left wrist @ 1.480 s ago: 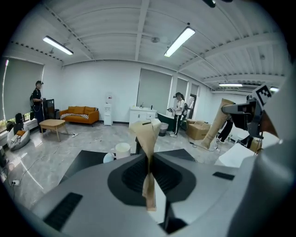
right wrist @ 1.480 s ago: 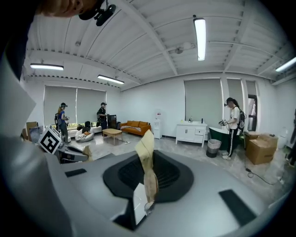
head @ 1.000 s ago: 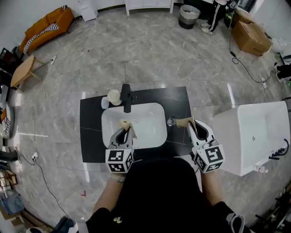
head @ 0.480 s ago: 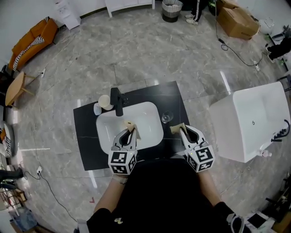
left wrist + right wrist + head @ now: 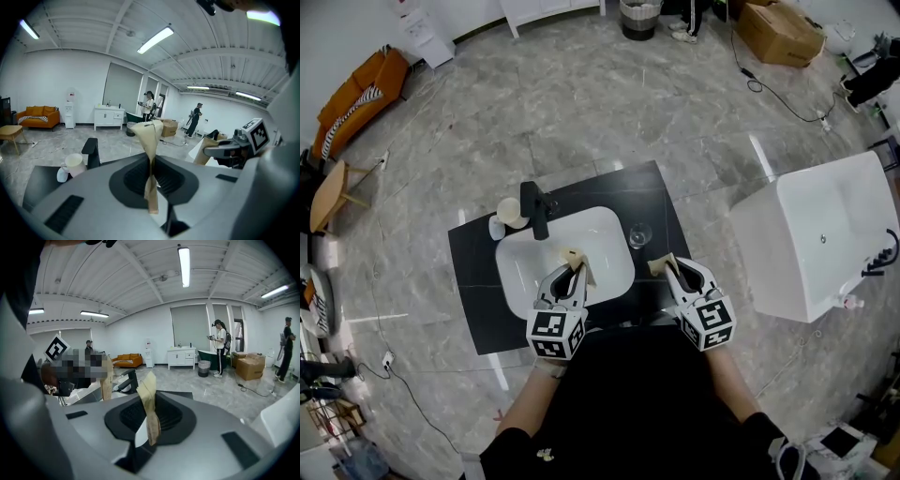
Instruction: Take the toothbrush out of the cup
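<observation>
Cup point(image 5: 512, 213) beside the faucet point(image 5: 534, 208) sits well apart from my left gripper point(image 5: 573, 259) and my right gripper point(image 5: 662, 266) — fingers of both pressed together, empty.

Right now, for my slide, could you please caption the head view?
Shut left gripper over the sink, shut right gripper over the black counter; cream cup stands by the faucet.
</observation>
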`<state>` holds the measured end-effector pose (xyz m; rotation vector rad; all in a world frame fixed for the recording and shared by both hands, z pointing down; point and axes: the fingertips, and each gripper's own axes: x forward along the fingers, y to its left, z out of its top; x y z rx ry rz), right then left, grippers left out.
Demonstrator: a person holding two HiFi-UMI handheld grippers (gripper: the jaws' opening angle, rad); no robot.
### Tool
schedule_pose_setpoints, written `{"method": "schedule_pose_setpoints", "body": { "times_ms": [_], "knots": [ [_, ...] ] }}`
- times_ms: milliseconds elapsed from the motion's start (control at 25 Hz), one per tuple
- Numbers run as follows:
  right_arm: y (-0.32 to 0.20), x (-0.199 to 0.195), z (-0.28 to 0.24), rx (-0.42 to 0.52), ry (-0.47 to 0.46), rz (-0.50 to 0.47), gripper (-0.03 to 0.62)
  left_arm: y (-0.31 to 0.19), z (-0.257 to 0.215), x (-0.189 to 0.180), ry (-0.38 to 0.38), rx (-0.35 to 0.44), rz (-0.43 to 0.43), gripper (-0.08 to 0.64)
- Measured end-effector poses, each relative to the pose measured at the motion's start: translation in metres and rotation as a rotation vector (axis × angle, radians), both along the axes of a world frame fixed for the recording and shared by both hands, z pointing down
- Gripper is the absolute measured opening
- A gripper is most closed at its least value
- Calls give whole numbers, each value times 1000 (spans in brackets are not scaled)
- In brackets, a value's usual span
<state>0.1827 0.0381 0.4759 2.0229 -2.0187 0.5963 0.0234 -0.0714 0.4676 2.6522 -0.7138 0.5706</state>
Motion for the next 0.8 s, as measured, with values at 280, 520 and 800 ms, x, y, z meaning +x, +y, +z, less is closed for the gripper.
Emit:
{"method": "schedule_pose_setpoints", "body": {
  "times_ms": [280, 520, 800],
  "knots": [
    [1, -1, -15, 0, 18, -15, 59, 5, -1, -2, -4, 0, -9, 43],
    [2, -7, -14, 22, 22, -56, 58, 8, 0, -7, -8, 2, -24, 43],
    [0, -8, -18, 34, 16, -70, 58, 9, -1, -16, -10, 0, -49, 43]
  ]
}}
